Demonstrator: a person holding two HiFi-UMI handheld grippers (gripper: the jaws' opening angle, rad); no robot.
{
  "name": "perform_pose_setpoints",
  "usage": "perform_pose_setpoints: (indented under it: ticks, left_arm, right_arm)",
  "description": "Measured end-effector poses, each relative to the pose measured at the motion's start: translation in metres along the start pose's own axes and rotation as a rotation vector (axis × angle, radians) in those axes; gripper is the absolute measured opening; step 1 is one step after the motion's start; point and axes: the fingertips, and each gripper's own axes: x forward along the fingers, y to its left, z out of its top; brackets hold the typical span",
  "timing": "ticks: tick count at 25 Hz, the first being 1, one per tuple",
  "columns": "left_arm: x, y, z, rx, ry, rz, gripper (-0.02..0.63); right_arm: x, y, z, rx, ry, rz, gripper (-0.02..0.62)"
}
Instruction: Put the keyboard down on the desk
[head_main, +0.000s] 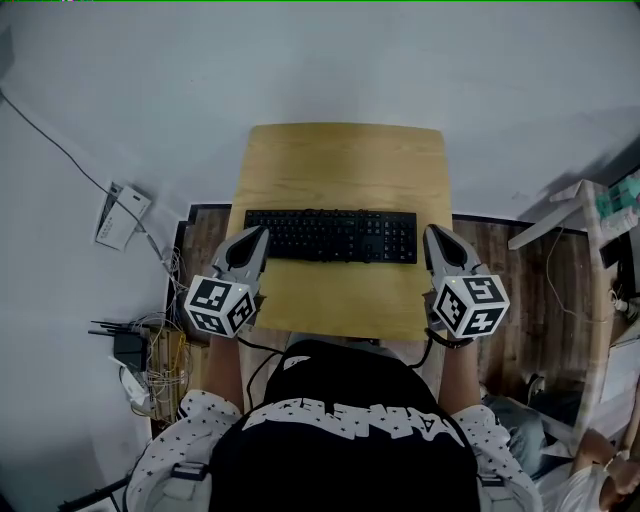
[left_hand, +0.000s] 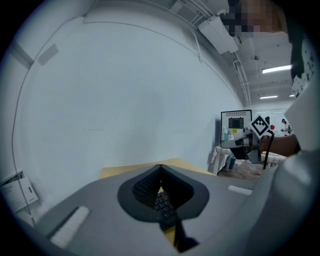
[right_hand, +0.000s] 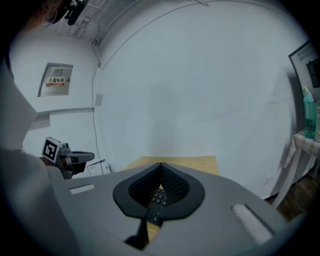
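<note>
The black keyboard (head_main: 330, 236) lies flat on the wooden table (head_main: 345, 160), set crosswise at about the middle of the top, with bare wood on its far side and its near side. The left tongs (head_main: 258, 238) sit at the keyboard's left end, their tip over its corner. The right tongs (head_main: 434, 238) sit just beside its right end. In each gripper view the two jaws meet at their tips with nothing between them, so both tongs are closed and empty. Keys and a strip of table show through the gap lower down between the jaws. The person stands at the near edge of the table in a black shirt (head_main: 345, 440). On the floor to the left lie a white box (head_main: 122, 215) and a tangle of cables (head_main: 150, 350), and a white rack (head_main: 590, 250) stands to the right.
</note>
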Motion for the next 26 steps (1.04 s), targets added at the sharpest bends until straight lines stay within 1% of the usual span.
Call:
perform_pose_setpoints:
  ticks: [5, 10, 26]
  left_arm:
    - [-0.006, -0.006, 0.004, 0.004, -0.013, 0.012, 0.002]
    - [-0.008, -0.012, 0.004, 0.015, -0.007, 0.002, 0.002]
    - [-0.004, -0.018, 0.009, 0.030, -0.004, 0.000, 0.002]
  right_arm:
    - [-0.009, -0.003, 0.002, 0.006, -0.010, -0.001, 0.014]
    - [-0.013, -0.005, 0.003, 0.005, -0.015, -0.001, 0.014]
    - [-0.009, -0.010, 0.004, 0.008, -0.008, 0.020, 0.014]
